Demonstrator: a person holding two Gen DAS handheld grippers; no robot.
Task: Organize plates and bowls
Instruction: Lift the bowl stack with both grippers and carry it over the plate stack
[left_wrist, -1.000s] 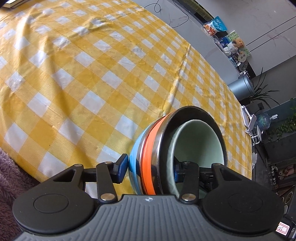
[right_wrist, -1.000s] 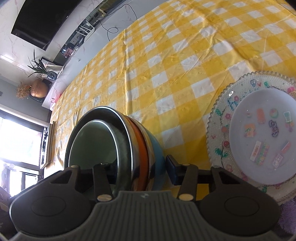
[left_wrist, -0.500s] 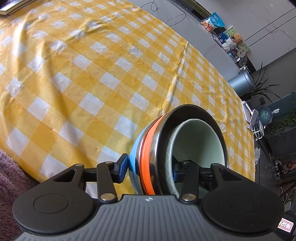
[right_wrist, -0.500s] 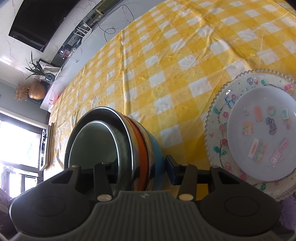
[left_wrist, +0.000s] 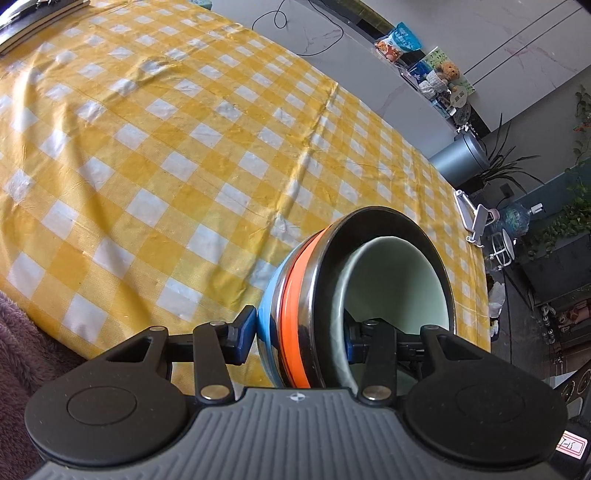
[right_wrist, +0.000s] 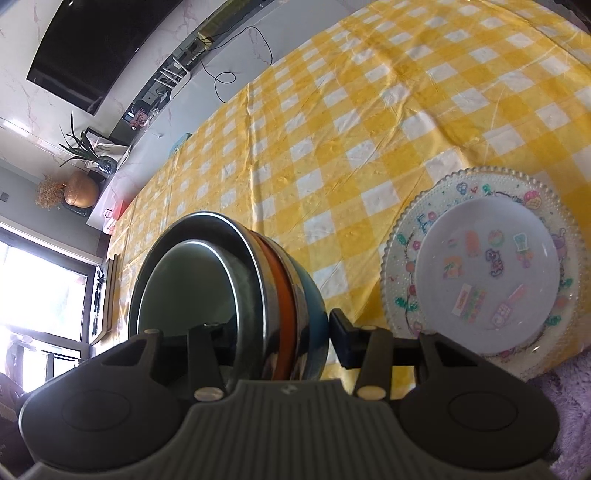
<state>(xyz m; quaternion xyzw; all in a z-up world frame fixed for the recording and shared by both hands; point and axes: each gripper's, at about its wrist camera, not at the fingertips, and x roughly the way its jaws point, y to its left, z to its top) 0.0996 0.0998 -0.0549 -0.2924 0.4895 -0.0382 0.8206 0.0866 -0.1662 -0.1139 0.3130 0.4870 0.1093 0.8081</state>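
A nested stack of bowls is held between both grippers above the yellow checked tablecloth: blue outermost, then orange, a steel one, and a pale green one inside. My left gripper is shut on one side of the stack's rims. My right gripper is shut on the other side of the same stack. Two stacked plates with cartoon prints, a smaller one on a beaded larger one, lie on the table to the right in the right wrist view.
The table carries the yellow and white checked cloth. A purple fuzzy fabric lies at the near edge. A grey bin and plants stand beyond the far table edge. A TV hangs on the wall.
Both grippers have lifted the bowl stack a little higher; more of the table and room shows. The plates have not moved.
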